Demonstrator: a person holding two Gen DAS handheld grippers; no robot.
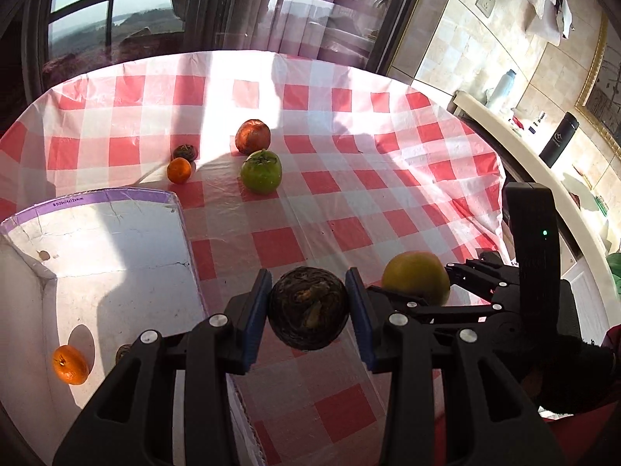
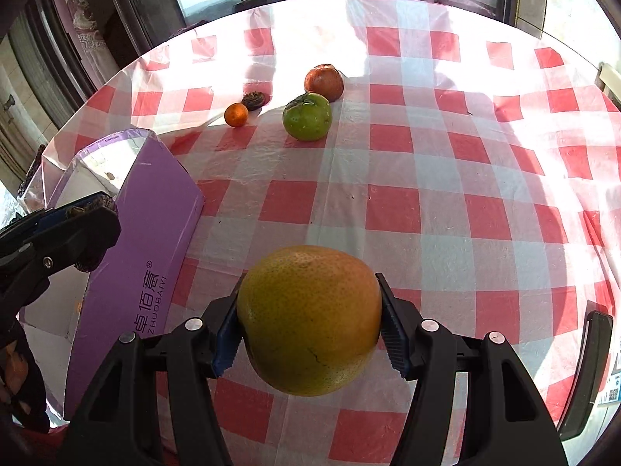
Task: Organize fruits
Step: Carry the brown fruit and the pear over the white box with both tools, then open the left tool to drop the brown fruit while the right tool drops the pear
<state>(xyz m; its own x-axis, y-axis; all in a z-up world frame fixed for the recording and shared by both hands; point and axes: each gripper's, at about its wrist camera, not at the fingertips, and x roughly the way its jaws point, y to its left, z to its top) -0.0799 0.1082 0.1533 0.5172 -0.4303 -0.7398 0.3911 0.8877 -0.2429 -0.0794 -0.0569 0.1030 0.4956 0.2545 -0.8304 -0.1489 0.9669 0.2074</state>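
The left gripper (image 1: 308,312) is clenched on a dark, wrinkled fruit (image 1: 308,308), which sits squarely between its two blue pads and is lifted clear of the table. Seen from the left wrist camera, the gripper hangs over the checked tablecloth (image 1: 388,202), just to the right of the box's (image 1: 116,240) near wall. In the right wrist view the same gripper shows at the left edge, over the purple side of the box (image 2: 155,233).

The right gripper (image 2: 308,326) grasps a large yellow-orange citrus (image 2: 308,322). The fruit fills the gap between the pads, bulges above and below them, and is held off the cloth. From the left wrist camera this citrus (image 1: 416,277) appears just to the right of the dark fruit, with the right gripper's black linkage behind it.

Inside the white-lined box lies a small orange (image 1: 70,364) near the front left corner, with a second dark fruit (image 1: 123,351) just beside it, partly hidden by the left gripper's arm.

Well ahead of both grippers, four fruits rest on the cloth in a loose cluster: a red-brown fruit (image 2: 324,82), a green fruit (image 2: 307,116) touching or almost touching it in front, a small orange (image 2: 236,114) to the left, and a small dark fruit (image 2: 254,100) just behind that orange.
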